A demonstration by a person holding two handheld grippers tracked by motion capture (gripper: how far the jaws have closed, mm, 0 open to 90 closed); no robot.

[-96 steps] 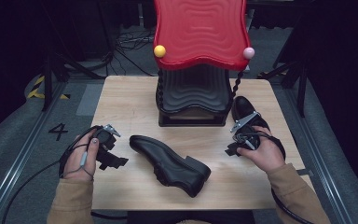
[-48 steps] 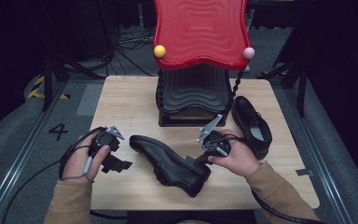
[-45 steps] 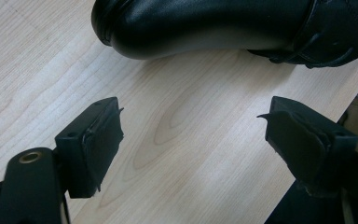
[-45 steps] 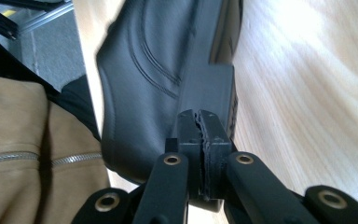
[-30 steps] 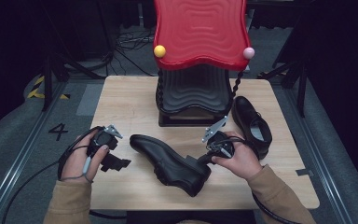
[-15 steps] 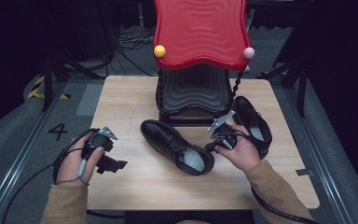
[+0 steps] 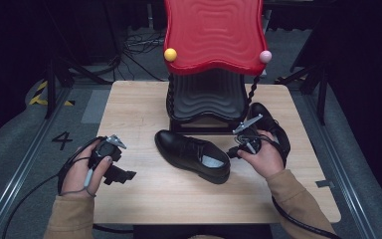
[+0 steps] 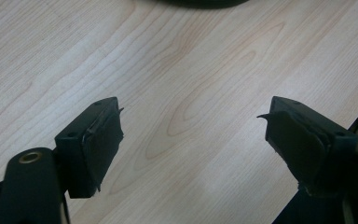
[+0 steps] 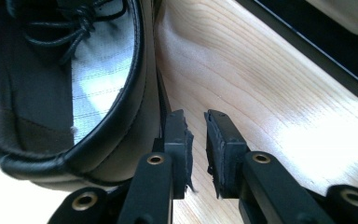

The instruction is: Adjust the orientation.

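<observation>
Near the bench's (image 7: 144, 194) middle the shoe (image 7: 193, 155) stands upright, right hand-held gripper (image 9: 196, 140) nearly closed on nothing beside its heel, left hand-held gripper (image 8: 193, 135) wide open and idle; positioning step, next probably regrip the heel to align it with the second shoe (image 7: 273, 127).

A pale wood-grain tabletop (image 7: 139, 104) stands in a dark room, lit from above while the surroundings fall into black. At its far middle rises a glossy red wavy-edged panel (image 7: 214, 32) with a yellow ball (image 7: 170, 54) at its left corner and a pink ball (image 7: 265, 56) at its right, above a black ribbed base (image 7: 206, 99). Grey carpeted floor (image 7: 25, 134) lies around, bearing a painted number 4 (image 7: 62, 140) at left, yellow-black hazard tape (image 7: 42, 94) farther off, and loose black cables (image 7: 139, 42) beyond.
</observation>
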